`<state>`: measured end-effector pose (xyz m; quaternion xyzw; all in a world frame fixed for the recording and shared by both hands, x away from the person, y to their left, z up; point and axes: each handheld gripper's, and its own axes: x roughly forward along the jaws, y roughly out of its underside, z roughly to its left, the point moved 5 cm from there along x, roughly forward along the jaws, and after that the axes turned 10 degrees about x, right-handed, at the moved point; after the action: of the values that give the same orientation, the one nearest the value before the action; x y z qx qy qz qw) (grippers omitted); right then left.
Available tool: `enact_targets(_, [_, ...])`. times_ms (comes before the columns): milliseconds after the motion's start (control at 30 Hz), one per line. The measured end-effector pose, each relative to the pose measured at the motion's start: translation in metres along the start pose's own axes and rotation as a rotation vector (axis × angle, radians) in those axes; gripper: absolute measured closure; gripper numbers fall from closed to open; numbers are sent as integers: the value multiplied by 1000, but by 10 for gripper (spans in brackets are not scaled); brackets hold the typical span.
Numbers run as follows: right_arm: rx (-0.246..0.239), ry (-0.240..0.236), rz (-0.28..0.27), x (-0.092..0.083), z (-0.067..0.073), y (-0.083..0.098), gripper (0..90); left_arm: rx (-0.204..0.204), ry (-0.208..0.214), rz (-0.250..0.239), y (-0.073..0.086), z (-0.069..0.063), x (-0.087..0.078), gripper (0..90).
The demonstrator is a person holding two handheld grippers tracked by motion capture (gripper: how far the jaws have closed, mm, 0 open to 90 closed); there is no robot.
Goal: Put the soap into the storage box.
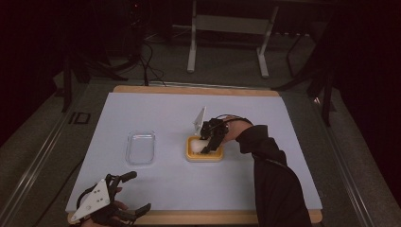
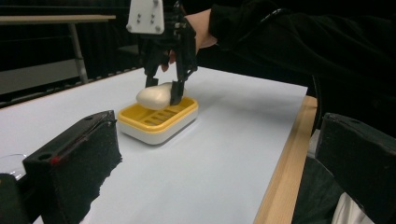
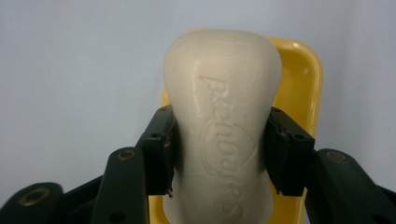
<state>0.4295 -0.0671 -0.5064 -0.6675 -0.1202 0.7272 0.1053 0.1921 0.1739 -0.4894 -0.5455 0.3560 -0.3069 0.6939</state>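
Over at the near left corner of the counter (image 1: pixel 142 109), the left tongs (image 1: pixel 137 191) are idling with their jaws spread wide and nothing between them, while the clear lid (image 1: pixel 140 147) is lying by itself just ahead of them. Moving right, the right tongs (image 1: pixel 206 147) are pinching the cream soap bar (image 3: pixel 224 135) across its waist directly over the yellow soap dish (image 1: pixel 204 156), so the pickup looks done and setting down and letting go are looking like what's left. The right gripper view is giving us the embossed lettering and both pads pressing the bar's sides, while the left gripper view is showing the bar tilted, its low end close to the dish's slotted tray.
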Motion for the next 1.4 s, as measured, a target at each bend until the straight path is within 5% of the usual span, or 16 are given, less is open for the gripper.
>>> enact_targets(433, [14,-15,42,25,-9,7,496,-4,-4,1,1,1,-1,1])
enact_targets(767, [84,-6,68,31,-11,8,473,0,11,5,1,-1,1,1])
enact_targets(900, [109,-6,55,27,-9,7,414,-1,10,6,1,-1,1,1])
enact_targets(1400, [122,37,2,-5,-4,8,421,3,14,16,2,-1,3,1])
